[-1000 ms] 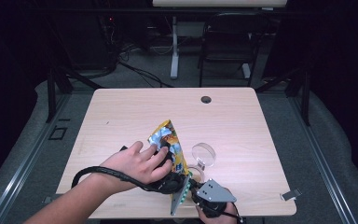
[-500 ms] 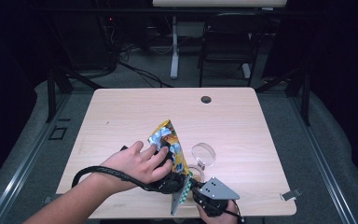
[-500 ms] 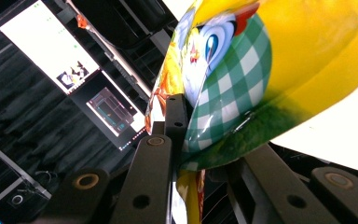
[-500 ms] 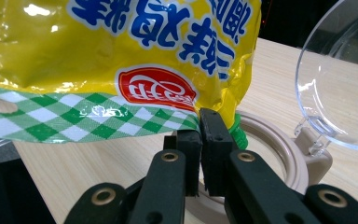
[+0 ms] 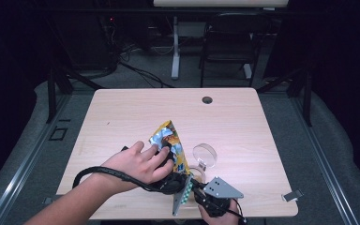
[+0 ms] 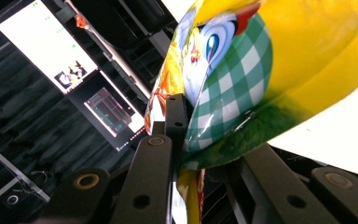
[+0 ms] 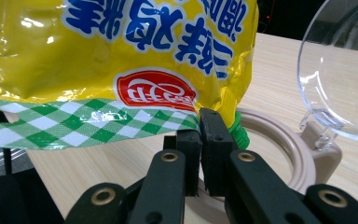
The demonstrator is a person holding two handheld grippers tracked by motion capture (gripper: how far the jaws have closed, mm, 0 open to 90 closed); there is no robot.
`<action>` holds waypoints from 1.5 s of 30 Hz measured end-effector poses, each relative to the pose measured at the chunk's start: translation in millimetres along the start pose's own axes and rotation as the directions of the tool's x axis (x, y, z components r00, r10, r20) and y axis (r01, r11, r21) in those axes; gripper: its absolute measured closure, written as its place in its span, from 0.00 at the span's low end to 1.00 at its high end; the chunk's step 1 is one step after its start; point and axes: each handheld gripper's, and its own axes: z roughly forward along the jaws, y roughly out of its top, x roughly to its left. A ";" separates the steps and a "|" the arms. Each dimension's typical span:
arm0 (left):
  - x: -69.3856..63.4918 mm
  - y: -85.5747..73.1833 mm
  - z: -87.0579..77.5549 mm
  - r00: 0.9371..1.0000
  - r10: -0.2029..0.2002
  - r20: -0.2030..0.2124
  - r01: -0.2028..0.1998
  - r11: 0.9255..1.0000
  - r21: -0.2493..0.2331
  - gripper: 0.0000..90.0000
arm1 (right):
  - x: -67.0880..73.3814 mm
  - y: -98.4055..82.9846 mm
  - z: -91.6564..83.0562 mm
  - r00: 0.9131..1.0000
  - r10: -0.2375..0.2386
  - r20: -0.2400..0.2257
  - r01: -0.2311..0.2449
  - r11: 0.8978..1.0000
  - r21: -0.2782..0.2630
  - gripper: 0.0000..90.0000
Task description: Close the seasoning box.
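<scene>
A yellow snack bag (image 5: 171, 140) with blue print and a green-checked seal stands tilted near the table's front edge. In the left gripper view, the left gripper (image 6: 185, 135) is shut on the bag (image 6: 270, 60) at its checked edge, beneath a cartoon face. From above, a hand covers that left gripper (image 5: 171, 176). The right gripper (image 7: 200, 128) is shut on the checked seal of the bag (image 7: 121, 46). In the high view, the right gripper (image 5: 193, 190), with its grey plate, sits at the front edge beside the seal.
A beige round container (image 7: 279, 140) with a hinged clear lid (image 7: 340, 70) stands open just right of the bag; from above the container (image 5: 204, 157) is close behind the right gripper. A dark grommet hole (image 5: 207, 100) is at the table's far side. A small clip (image 5: 291, 195) lies at the front right corner.
</scene>
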 end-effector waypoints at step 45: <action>2.0 2.0 -3.0 1.000 0.001 0.005 -0.001 1.000 0.012 0.90 | -2.7 -0.2 -3.4 0.999 0.031 -0.022 -0.031 1.000 -0.005 0.97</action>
